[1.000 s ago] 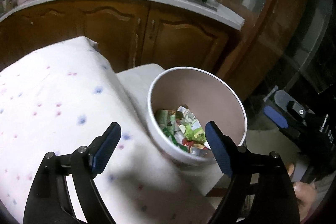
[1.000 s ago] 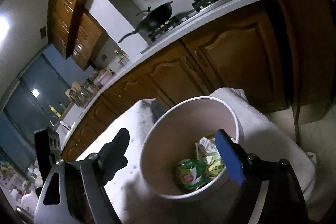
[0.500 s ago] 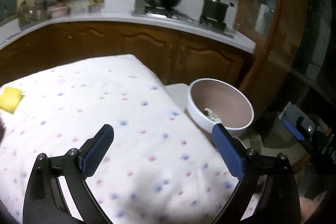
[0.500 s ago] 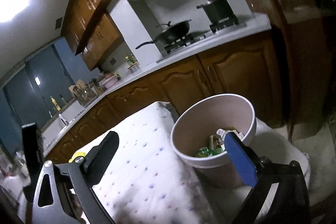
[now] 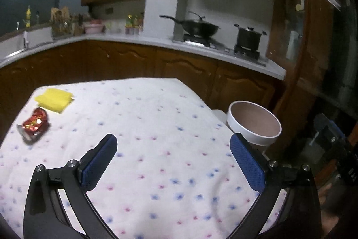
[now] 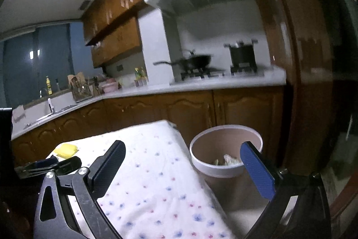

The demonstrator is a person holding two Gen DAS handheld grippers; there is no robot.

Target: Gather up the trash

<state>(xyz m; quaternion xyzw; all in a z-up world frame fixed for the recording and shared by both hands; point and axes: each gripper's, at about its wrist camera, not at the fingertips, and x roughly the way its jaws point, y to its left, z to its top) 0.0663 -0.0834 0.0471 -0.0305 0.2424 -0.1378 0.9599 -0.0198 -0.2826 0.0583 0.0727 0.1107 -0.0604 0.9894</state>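
A crumpled red wrapper (image 5: 34, 123) lies at the far left of the dotted white tablecloth (image 5: 156, 118), beside a yellow sponge (image 5: 54, 100). The white bin (image 5: 246, 134) stands off the table's right edge, and the right wrist view shows wrappers (image 6: 228, 159) at its bottom. My left gripper (image 5: 173, 138) hangs over the cloth's near middle, its jaws still opening with nothing between them. My right gripper (image 6: 183, 144) is open and empty, held over the table's right edge with the bin (image 6: 214, 170) just behind its right finger.
Brown kitchen cabinets and a white counter (image 5: 138, 41) run behind the table, with a wok (image 5: 199, 28) and a pot (image 5: 248, 37) on the stove. A dark wooden cabinet (image 5: 313, 59) stands to the right of the bin. The other gripper (image 6: 51, 165) shows low on the left.
Both grippers pulled back from over the bin and swung left and up toward the table. Their jaws spread wider. The red wrapper and yellow sponge came into view.
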